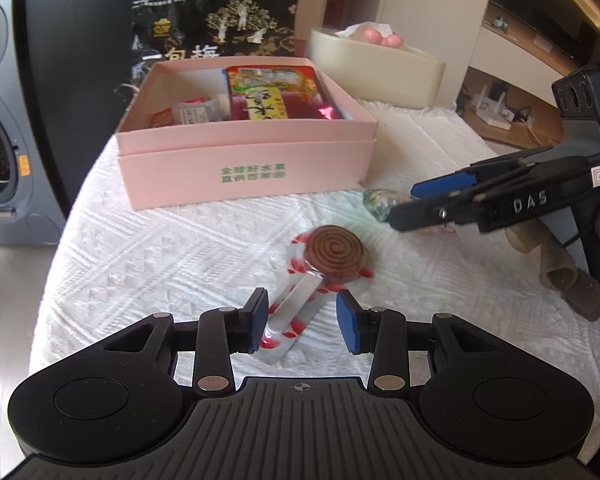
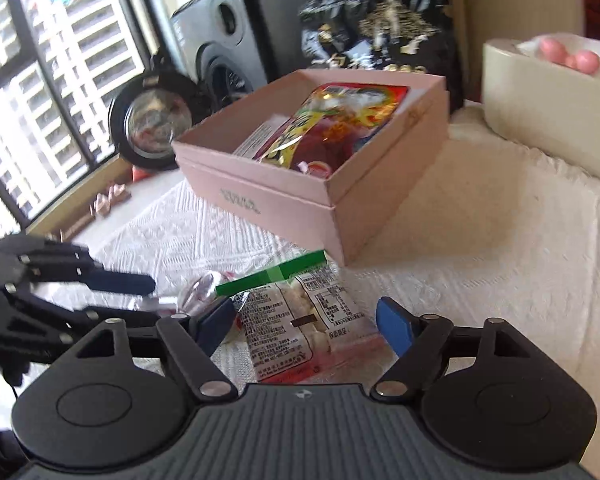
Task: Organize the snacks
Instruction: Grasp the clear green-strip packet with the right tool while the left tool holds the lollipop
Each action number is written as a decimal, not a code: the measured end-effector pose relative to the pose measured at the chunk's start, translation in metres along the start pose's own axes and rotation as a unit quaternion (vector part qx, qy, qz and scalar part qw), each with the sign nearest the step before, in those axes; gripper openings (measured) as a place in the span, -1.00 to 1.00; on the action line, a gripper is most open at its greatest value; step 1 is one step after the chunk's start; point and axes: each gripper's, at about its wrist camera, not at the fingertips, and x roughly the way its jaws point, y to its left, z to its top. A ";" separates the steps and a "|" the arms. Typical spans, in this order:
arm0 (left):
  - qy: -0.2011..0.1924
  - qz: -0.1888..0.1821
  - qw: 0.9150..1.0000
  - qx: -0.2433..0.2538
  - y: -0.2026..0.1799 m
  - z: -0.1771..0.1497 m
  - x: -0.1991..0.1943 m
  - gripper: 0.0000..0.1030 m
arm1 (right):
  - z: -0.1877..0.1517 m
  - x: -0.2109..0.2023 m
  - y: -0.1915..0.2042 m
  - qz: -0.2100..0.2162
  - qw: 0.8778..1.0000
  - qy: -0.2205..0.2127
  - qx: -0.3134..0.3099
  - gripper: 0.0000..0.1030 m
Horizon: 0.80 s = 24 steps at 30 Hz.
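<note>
A lollipop (image 1: pixel 334 256) with a brown spiral head in a clear, red-printed wrapper lies on the white cloth. Its stick end lies between the fingers of my left gripper (image 1: pixel 304 322), which stands open; the left pad (image 1: pixel 260 320) is against the wrapper and the right pad is apart from it. A clear snack packet (image 2: pixel 300 320) with a green strip lies between the fingers of my open right gripper (image 2: pixel 306 322), neither pad pressing on it. The open pink box (image 1: pixel 244 168) behind holds a red and yellow snack bag (image 1: pixel 276 92) and small packets (image 1: pixel 188 114).
A black printed bag (image 1: pixel 220 24) stands behind the box. A cream tissue holder (image 1: pixel 380 68) with pink balls sits at the back right. A washing machine (image 1: pixel 4 120) is past the table's left edge. The white cloth (image 1: pixel 160 260) covers the table.
</note>
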 end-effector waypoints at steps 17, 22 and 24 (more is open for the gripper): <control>-0.009 0.057 0.998 0.033 -0.044 0.036 0.040 -0.03 | -0.043 -0.045 -0.012 -0.110 0.990 -0.043 0.072 0.48; 0.005 0.054 0.998 0.042 -0.045 0.032 0.043 -0.04 | -0.043 -0.041 -0.007 -0.108 0.993 -0.039 0.042 0.51; 0.009 0.049 0.998 0.046 -0.045 0.030 0.045 -0.03 | -0.042 -0.039 -0.007 -0.104 0.993 -0.037 0.042 0.52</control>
